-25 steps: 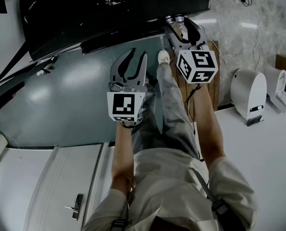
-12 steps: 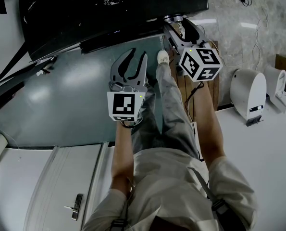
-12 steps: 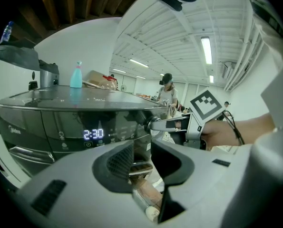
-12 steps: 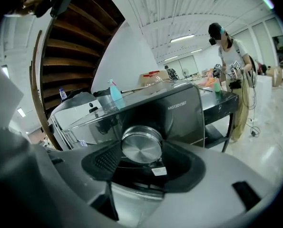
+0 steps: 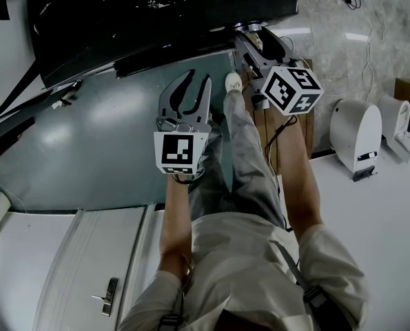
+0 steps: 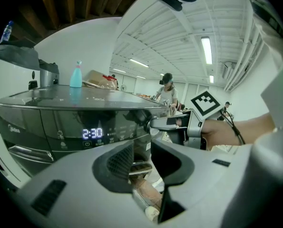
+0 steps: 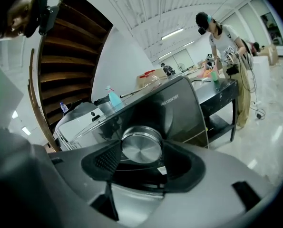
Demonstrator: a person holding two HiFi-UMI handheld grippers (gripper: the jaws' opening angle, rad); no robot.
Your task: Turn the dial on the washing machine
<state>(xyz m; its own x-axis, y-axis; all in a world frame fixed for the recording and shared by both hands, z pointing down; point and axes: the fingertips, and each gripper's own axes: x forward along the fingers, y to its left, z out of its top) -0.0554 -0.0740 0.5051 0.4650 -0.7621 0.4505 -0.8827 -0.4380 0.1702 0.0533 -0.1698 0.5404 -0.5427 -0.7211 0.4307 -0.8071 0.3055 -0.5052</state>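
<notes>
The dark washing machine [image 5: 156,12] fills the top of the head view. Its silver dial [image 5: 249,27] sits at the panel's right end. My right gripper [image 5: 253,34] is shut on that dial, and its marker cube is tilted to the right. In the right gripper view the round brushed dial [image 7: 141,145] sits between the two dark jaws. My left gripper [image 5: 192,87] hangs open in the air below the machine's front, holding nothing. The left gripper view shows the panel's lit display [image 6: 92,133] reading 2:30, with the right gripper [image 6: 156,122] at the dial.
A blue bottle [image 6: 75,75] stands on the machine's top. Two white devices [image 5: 356,133] sit on the floor at the right. A white door with a handle [image 5: 108,295] lies at the lower left. My own legs and a shoe [image 5: 234,81] are below the grippers.
The right gripper has rolled clockwise on the dial, so its marker cube has tipped further right. The left gripper has not moved.
</notes>
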